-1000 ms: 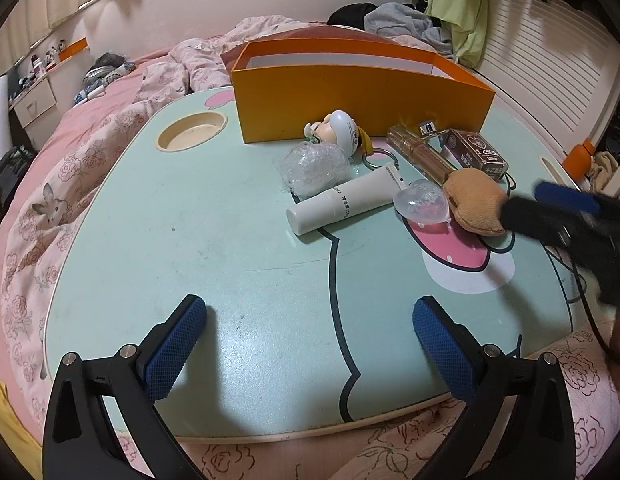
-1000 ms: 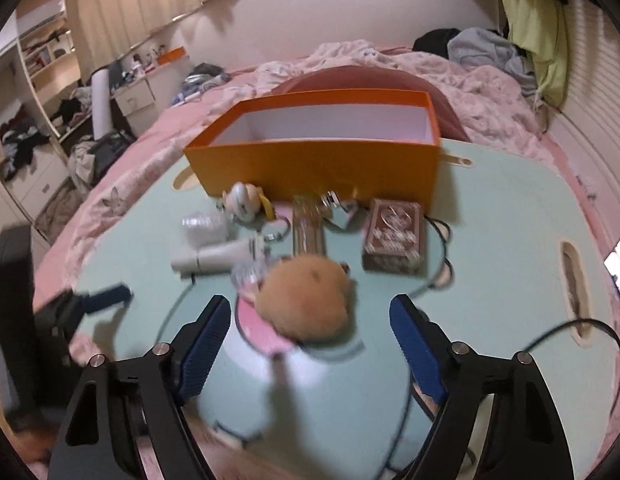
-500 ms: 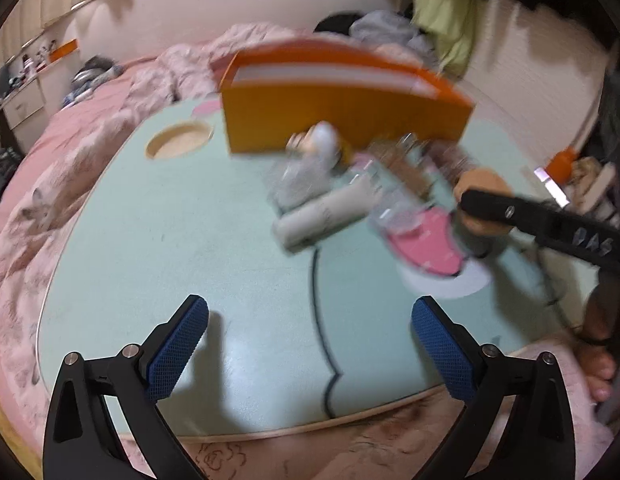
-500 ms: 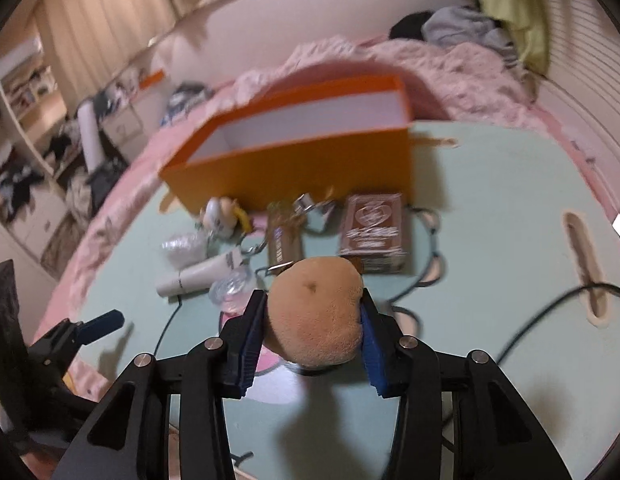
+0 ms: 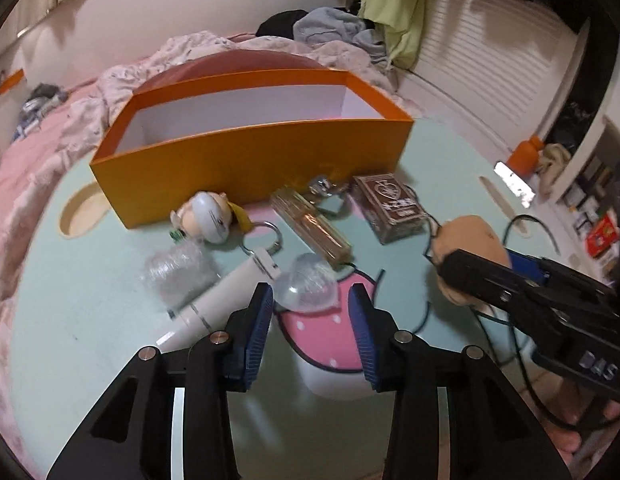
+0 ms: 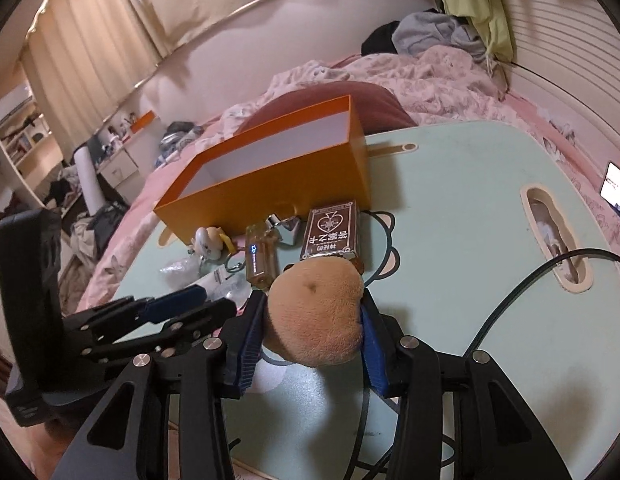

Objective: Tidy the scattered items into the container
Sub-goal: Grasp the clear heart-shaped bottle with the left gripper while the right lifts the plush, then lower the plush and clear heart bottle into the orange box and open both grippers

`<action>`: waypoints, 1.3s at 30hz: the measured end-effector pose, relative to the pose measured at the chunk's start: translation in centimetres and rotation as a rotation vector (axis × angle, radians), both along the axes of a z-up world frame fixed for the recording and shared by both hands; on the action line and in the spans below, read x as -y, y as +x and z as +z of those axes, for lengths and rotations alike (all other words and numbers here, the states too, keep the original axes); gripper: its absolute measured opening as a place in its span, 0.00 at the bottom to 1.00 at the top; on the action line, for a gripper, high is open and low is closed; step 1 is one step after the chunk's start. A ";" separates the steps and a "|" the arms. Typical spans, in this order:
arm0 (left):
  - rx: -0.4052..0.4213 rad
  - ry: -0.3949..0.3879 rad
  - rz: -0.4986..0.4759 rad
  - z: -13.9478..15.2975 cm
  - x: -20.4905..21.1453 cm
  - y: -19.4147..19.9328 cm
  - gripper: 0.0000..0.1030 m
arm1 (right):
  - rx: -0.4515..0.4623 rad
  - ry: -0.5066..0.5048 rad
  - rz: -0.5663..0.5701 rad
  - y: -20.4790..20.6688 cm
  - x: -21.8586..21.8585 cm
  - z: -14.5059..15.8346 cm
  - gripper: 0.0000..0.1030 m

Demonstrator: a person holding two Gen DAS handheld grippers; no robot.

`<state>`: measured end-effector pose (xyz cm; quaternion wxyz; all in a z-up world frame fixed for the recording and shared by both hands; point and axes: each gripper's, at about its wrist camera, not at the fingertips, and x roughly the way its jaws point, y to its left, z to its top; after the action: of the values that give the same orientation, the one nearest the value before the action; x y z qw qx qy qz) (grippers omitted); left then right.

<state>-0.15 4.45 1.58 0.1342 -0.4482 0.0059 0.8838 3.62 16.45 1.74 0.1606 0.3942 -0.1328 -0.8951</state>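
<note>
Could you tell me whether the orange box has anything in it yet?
Apparently empty. The orange box shows only bare white inner walls in both views, though its floor is hidden; the items lie on the table outside it.

Left gripper (image 5: 310, 304): pitched steeply downward, blue pads facing, jaws closing about a clear item; contact unclear; right gripper (image 6: 312, 312): at its three o'clock, angled downward, pads pressed on a tan plush.

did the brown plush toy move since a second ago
Yes. The brown plush toy lay on the table's pink patch; now the right gripper holds it slightly clear of it.
</note>
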 end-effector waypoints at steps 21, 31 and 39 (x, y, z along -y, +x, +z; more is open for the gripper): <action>-0.063 0.029 -0.072 1.2 0.3 0.0 0.38 | -0.017 0.017 -0.002 0.3 0.1 0.2 0.43; -0.122 0.033 -0.004 5.1 3.2 -2.4 0.38 | -0.105 0.075 0.030 -2.3 1.7 4.0 0.43; -0.126 -0.022 0.061 6.7 4.5 -9.0 0.38 | -0.094 0.147 0.015 -10.2 3.7 6.3 0.43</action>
<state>-9.19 -0.04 8.27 0.1018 -0.3932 0.0102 0.9138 -6.62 12.73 8.00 0.1442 0.3636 -0.0562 -0.9186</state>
